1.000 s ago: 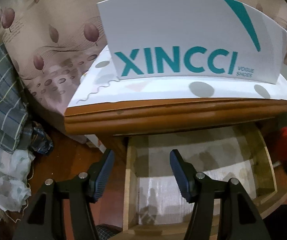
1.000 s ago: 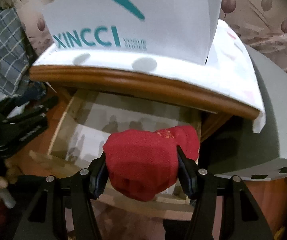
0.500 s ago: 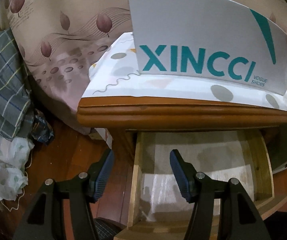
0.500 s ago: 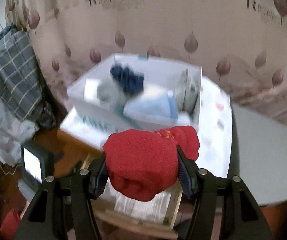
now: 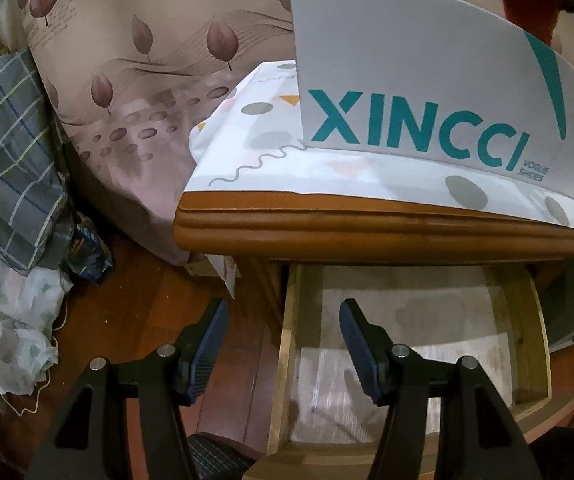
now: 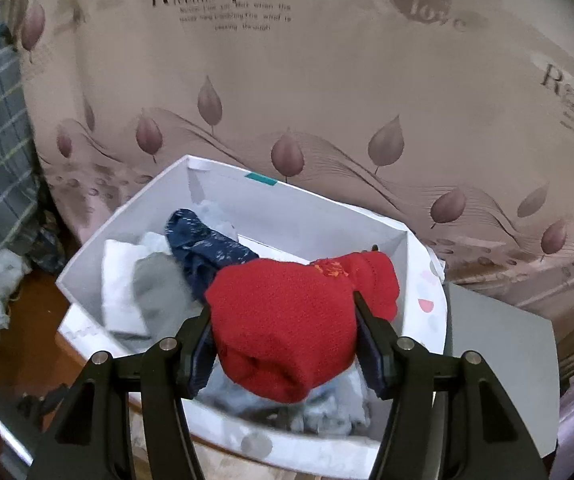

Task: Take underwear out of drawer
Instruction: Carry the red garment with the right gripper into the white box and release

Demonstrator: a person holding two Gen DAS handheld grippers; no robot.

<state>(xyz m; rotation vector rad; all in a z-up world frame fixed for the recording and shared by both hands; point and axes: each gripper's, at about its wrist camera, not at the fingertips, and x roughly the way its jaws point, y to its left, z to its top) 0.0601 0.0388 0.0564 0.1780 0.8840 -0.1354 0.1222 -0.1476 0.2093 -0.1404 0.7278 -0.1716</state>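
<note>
— Gripping anything with those tongs right now?

— My right gripper (image 6: pixel 283 336) has its pads pressed into both sides of the red underwear (image 6: pixel 287 320), low in the middle of the right wrist view. It is a bunched red knit bundle with a small orange stitched patch near its top right. My left gripper (image 5: pixel 283 344) stands with its jaws apart and nothing between them, low in the left wrist view.

— Where is the bundle?

— Clear of the drawer (image 5: pixel 519 320), hanging over the open white box (image 6: pixel 223 184). In the left wrist view it shows as a red patch at the upper right edge, above the box. The drawer sits pulled out at lower right of that view, under the wooden top, showing only its pale lining.

— What lies in the box?

— A dark blue garment (image 6: pixel 203 248), a grey one (image 6: pixel 159 292) and white cloth, left of the bundle.

— Any writing?

— On the box front, teal capitals read "XINCCI", with small "VOGUE SHOES" beside. Farthest back, the leaf-printed curtain (image 6: pixel 327 80) carries a large "R", the word "love", and fine lines too blurred to make out.
</note>
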